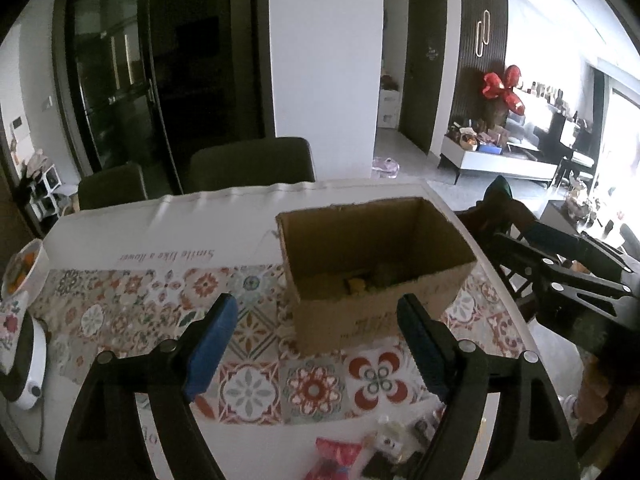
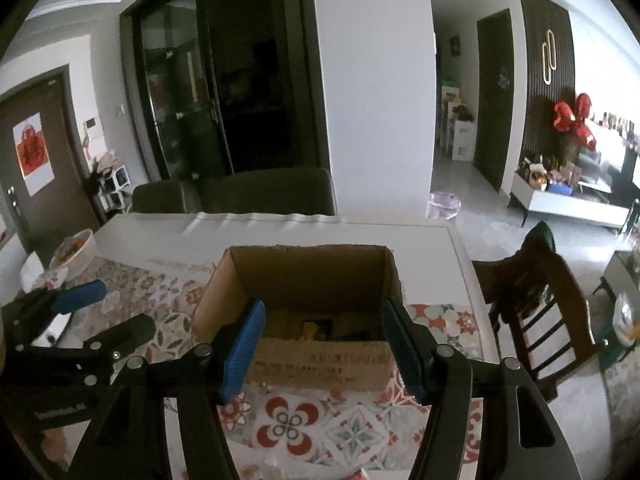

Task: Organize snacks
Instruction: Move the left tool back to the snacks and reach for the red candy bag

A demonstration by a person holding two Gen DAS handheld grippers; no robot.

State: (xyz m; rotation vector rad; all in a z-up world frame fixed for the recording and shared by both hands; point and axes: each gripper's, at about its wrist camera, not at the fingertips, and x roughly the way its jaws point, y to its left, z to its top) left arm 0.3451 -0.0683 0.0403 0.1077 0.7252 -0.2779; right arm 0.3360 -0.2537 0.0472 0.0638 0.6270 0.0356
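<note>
Standing by the table (image 1: 132,220), with its tiled floral runner (image 1: 168,300), I see the cardboard box (image 1: 376,268) sitting open toward the far right side, a few yellowish packets (image 2: 316,328) lying dim on its bottom. Both grippers hover above the near edge, pointing at the box. The right gripper (image 2: 322,346) is lined up almost square with the box's near wall, jaws spread wide with nothing between them. The left gripper (image 1: 318,342) sits a little further to the left, its jaws just as wide apart and just as empty, the box lying ahead and slightly to its right.

What matters for the next reach is behind and below those fingers: loose snacks (image 1: 384,444) lie on the table's near edge, a red packet (image 1: 334,456) and a small pale one beside it, blurred and partly hidden. They lie just under the left gripper, toward its right finger, so by my reckoning that hand is the nearer one and must tip downward and back to reach them. I can't make out their long axes.
</note>
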